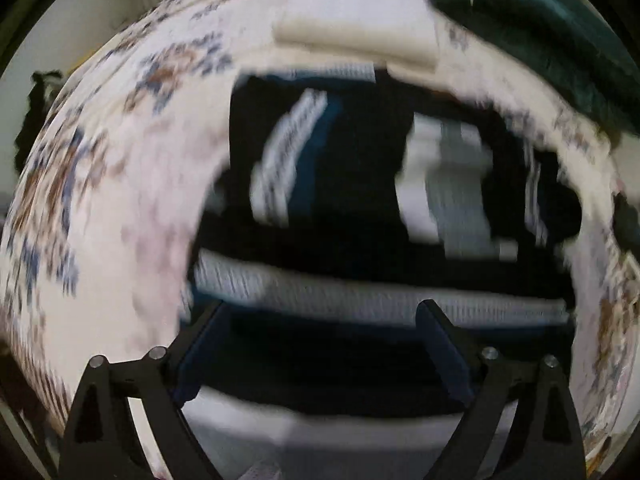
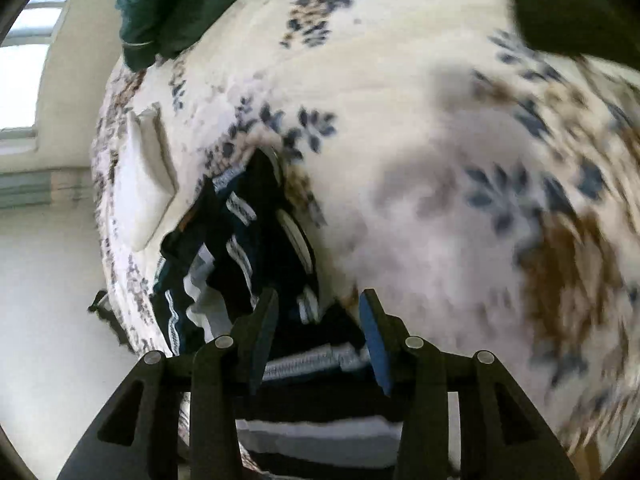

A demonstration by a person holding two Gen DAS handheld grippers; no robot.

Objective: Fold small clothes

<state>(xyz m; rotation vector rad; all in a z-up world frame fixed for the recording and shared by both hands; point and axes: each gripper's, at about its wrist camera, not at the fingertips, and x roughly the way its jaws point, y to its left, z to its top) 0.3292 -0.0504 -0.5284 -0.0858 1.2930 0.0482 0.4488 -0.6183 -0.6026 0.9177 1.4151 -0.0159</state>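
Note:
A heap of small clothes (image 1: 360, 184), dark navy and black with white ribbed bands and a grey-and-white piece, lies on a floral bedsheet (image 1: 132, 208). My left gripper (image 1: 322, 308) hangs just above the near edge of the heap, pointing steeply down, jaws wide open with nothing gripped. In the right wrist view the same heap (image 2: 240, 248) runs from the middle down under my right gripper (image 2: 319, 296). Its jaws stand partly apart over a dark piece with a striped band, and the pads press on nothing. Both views are blurred by motion.
A cream folded item (image 1: 356, 36) (image 2: 148, 176) lies on the sheet (image 2: 400, 120) beyond the heap. A dark green garment (image 1: 540, 40) (image 2: 168, 8) lies at the bed's far side. A window (image 2: 20, 60) and a pale wall show past the bed's edge.

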